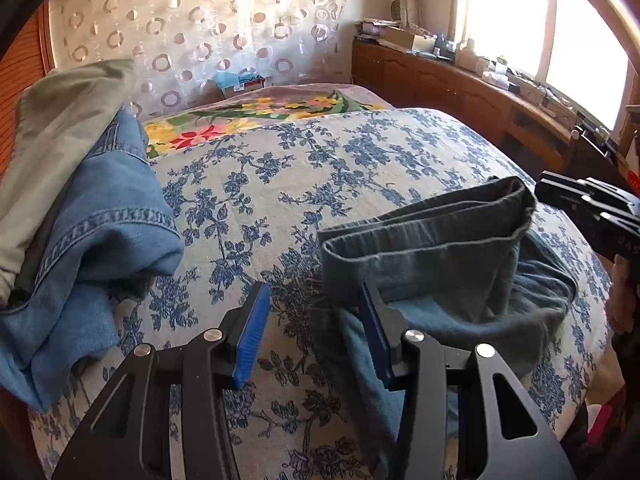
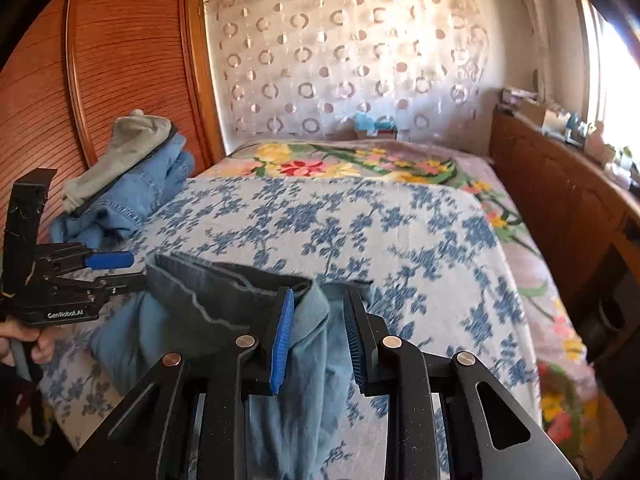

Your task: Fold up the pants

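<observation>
1. Left gripper (image 1: 310, 332): our left wrist view shows its blue pads standing apart over the bedspread (image 1: 248, 184), with the edge of the dark teal pants (image 1: 440, 248) lying against the inside of the right-hand pad; nothing is pinched between the two
2. Right gripper (image 2: 318, 340) in our right wrist view has a fold of the pants (image 2: 224, 296) between its pads; the cloth touches the left pad, but a gap shows at the other, so we cannot tell whether it is truly clamped
3. Our left view shows the pants folded into layered bands on the near right part of the bed, the right gripper (image 1: 576, 200) at their far end
4. Only our right view shows the left gripper (image 2: 120, 270) from the side, jaws parted at the pants' left edge, and a hand (image 2: 28, 340) on its handle
5. Both views show a pile of blue denim (image 1: 100, 216) topped by a grey garment (image 1: 68, 120) at the bed's left side, well apart from the pants
</observation>
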Tool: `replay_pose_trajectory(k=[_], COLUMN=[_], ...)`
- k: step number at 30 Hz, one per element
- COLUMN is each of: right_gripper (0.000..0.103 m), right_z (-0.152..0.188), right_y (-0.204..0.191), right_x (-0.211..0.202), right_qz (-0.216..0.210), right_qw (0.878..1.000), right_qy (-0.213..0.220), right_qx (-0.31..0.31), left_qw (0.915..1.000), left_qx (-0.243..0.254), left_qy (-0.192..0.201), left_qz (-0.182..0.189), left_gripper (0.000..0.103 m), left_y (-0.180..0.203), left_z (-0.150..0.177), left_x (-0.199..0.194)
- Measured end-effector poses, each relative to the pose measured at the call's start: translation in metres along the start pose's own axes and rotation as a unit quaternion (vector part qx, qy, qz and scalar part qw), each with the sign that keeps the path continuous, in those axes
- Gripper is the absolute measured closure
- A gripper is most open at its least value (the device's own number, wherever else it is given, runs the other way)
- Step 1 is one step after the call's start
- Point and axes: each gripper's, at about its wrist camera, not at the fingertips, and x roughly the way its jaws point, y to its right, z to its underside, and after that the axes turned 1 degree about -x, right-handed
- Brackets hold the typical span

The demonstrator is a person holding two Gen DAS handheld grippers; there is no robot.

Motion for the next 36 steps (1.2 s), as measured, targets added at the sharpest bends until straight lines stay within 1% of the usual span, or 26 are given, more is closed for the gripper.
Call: replay_pose_trajectory(k=[2,5,8,10,13,16,18,20,24,30,33,36], right_gripper=[0.074,0.07,0.07,0.07,0.07,0.07,0.07,0.069,0.069,0.069,0.069,0.069], right_z=[0.005,0.009,0.004,-0.005,-0.021,-0.029,-0.029,-0.026,-0.013,0.003,0.0,-0.01], right_y=[-0.001,-0.003,-0.007,-0.007,-0.003,0.007,0.013,0.015,0.012,0.002,-0.005,-0.009], right_x=[0.002,0.012,0.025,0.031,0.042,0.043,0.037,0.03,0.022,0.028,0.042,0.056], right_qz=[-0.007,-0.028,-0.026,-0.022,-0.013,0.012,0.004,-0.005,-0.012,-0.028,-0.027,-0.024], right_qw=[1.0,0.999,0.997,0.997,0.998,0.999,1.0,1.0,1.0,0.996,0.993,0.992], right_qy=[-0.007,-0.034,-0.053,-0.058,-0.048,-0.029,-0.022,-0.017,-0.027,-0.069,-0.09,-0.096], right_qx=[-0.009,-0.024,-0.042,-0.049,-0.043,-0.013,0.008,0.016,-0.004,-0.052,-0.074,-0.084], left_qw=[1.0,0.9999,0.9999,0.9999,0.9998,0.9997,0.9997,0.9996,0.9995,0.9994,0.9994,0.9994], left_qx=[0.003,0.003,0.001,0.001,0.001,0.002,0.003,0.004,0.003,0.001,0.0,-0.003], left_qy=[0.0,-0.001,-0.002,-0.003,-0.003,-0.002,0.0,0.002,0.003,0.003,0.003,0.003], left_qz=[0.007,0.012,0.015,0.017,0.019,0.022,0.025,0.028,0.031,0.036,0.036,0.035], left_gripper=[0.055,0.055,0.056,0.056,0.055,0.056,0.055,0.055,0.055,0.056,0.055,0.056], left_y=[0.002,0.005,0.007,0.007,0.008,0.008,0.009,0.011,0.012,0.013,0.012,0.011], left_z=[0.003,0.007,0.011,0.013,0.014,0.015,0.016,0.017,0.019,0.024,0.025,0.026], left_x=[-0.003,-0.004,-0.005,-0.006,-0.008,-0.01,-0.013,-0.016,-0.018,-0.019,-0.02,-0.021])
